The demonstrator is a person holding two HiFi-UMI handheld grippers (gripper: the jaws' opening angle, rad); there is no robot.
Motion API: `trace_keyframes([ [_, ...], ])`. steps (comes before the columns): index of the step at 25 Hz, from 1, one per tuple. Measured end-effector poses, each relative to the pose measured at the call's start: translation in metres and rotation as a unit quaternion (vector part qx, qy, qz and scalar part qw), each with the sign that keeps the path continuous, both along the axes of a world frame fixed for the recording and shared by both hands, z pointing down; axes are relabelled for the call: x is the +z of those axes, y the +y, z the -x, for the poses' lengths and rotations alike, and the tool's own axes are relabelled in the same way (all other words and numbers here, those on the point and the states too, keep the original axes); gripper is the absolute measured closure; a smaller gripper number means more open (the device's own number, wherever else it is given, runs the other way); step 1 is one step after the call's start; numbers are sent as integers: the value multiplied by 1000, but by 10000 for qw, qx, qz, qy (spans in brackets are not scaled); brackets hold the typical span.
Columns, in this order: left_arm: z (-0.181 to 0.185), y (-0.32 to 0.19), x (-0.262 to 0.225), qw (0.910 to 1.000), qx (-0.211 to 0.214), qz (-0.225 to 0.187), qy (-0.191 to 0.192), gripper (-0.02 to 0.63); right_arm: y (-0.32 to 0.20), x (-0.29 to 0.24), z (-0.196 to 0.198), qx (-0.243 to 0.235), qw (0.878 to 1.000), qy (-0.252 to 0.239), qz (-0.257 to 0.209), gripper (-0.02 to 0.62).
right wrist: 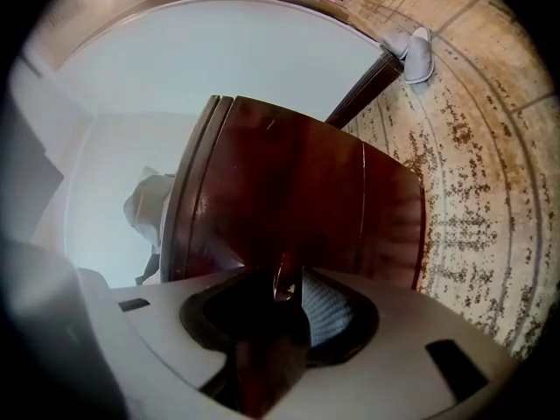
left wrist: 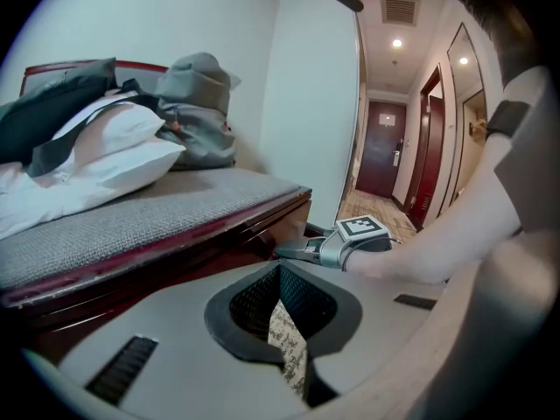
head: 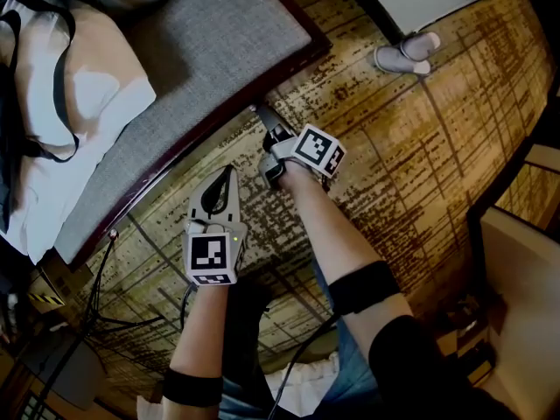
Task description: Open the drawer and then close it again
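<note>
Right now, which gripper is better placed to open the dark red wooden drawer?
Right. The right gripper has the small metal pull of the drawer between its open jaws; the left gripper is shut, off over the patterned carpet.

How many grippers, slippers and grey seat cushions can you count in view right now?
Grippers: 2 (left gripper, right gripper)
Slippers: 2
Grey seat cushion: 1
Total: 5
</note>
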State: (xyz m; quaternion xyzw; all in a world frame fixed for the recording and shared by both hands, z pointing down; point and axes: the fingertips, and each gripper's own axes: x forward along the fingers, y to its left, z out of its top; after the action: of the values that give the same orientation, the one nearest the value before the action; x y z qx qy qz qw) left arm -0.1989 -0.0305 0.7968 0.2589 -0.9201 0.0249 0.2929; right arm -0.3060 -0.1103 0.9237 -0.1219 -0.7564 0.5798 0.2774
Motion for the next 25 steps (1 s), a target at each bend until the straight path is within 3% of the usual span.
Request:
trace_keyframes([
  [5, 0, 2, 2, 9998, -136, -89, 77, 606, 1, 4, 0, 104, 9999, -65, 30, 520],
  [8, -2, 5, 8, 9999, -119, -70, 45, 606, 2, 6, 2, 207, 9995, -127, 206, 523],
  [11, -7, 14, 20, 10000, -38, 40, -55, 606, 1, 4, 1, 122, 9999, -77, 70, 524],
  [25, -14, 10, 17, 9997, -138, -89, 206, 606, -3, 2, 1, 135, 9993, 114, -327, 526],
])
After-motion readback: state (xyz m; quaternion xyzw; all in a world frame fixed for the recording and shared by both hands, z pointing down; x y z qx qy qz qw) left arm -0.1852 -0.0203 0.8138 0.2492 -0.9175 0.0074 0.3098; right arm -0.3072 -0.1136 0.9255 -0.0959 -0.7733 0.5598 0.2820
